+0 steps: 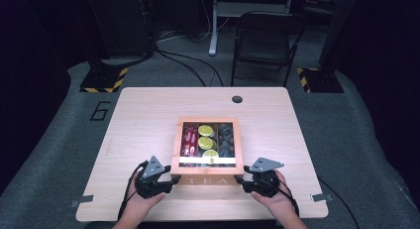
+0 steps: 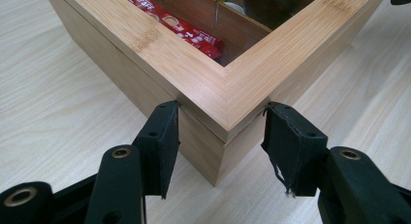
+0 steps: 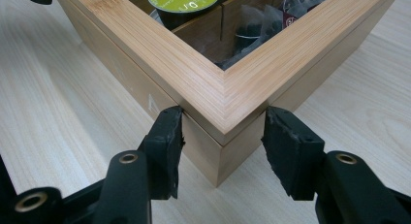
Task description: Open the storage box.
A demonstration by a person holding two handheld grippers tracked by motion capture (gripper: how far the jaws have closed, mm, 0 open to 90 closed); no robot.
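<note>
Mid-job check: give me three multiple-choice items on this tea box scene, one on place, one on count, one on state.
1. Where is each gripper on the tea box?
A. a near corner
B. the far side
C. above the lid

2. How many green-topped capsules show through the lid?
A. one
B. three
C. five

3. The box lid is
A. closed
B. propped open
C. off

Answers: 1 A, the left gripper and right gripper each straddle a corner; 2 B, three lie in the middle compartment; 3 A, it sits flush on the base.
</note>
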